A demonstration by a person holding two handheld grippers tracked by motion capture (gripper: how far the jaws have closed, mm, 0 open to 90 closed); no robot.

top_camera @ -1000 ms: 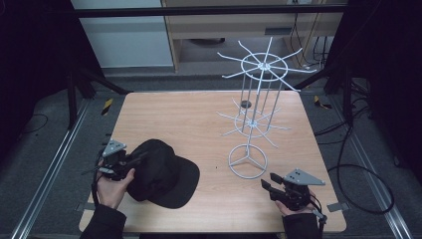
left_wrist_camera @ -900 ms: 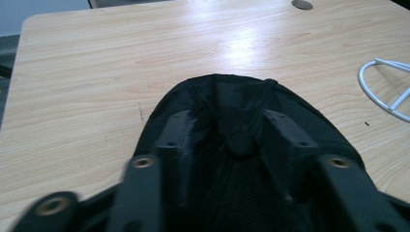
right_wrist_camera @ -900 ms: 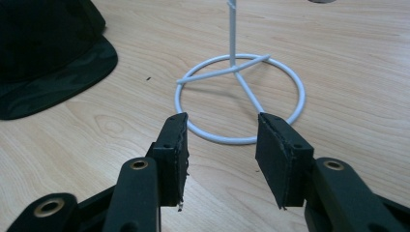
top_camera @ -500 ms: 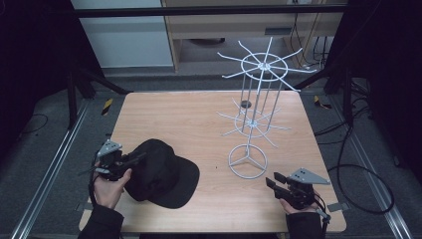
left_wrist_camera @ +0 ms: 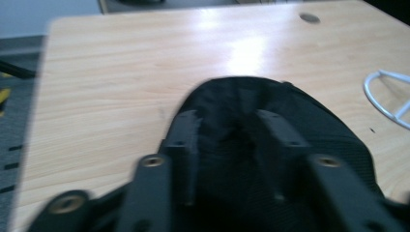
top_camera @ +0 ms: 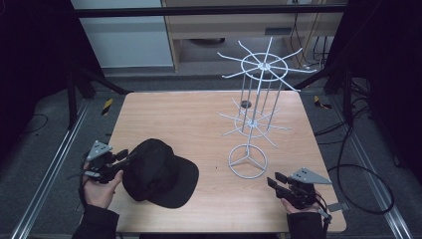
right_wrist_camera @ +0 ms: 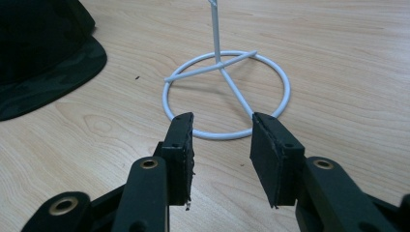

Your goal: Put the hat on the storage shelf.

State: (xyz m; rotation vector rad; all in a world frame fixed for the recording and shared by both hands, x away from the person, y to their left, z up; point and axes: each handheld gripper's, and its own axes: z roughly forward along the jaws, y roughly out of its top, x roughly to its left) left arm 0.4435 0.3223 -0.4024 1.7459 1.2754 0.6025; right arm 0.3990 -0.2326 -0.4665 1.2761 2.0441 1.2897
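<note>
Item: black cap (top_camera: 157, 172), lying on the wooden counter (top_camera: 199, 119) near its front left corner, brim pointing toward the counter's middle front.

Left hand-held gripper (top_camera: 122, 156): sitting at the cap's left edge, held in the person's left hand (top_camera: 99, 186). In the left gripper view its jaws are standing over the cap's crown (left_wrist_camera: 270, 125) with black fabric between them; they have just been opening, and the blur is making it impossible to say whether the pads are pressing on the cloth.

Right hand-held gripper (top_camera: 273, 181): resting low at the front right of the counter, jaws standing apart and grasping nothing. In the right gripper view it (right_wrist_camera: 220, 145) is pointing at the ring base (right_wrist_camera: 227, 92) of the white wire rack (top_camera: 256, 94), close to the ring without touching it.

Wire rack: standing upright right of the cap, apart from it, spokes spreading at two levels.

Small dark round spot (top_camera: 245, 104): lying on the counter behind the rack.
</note>
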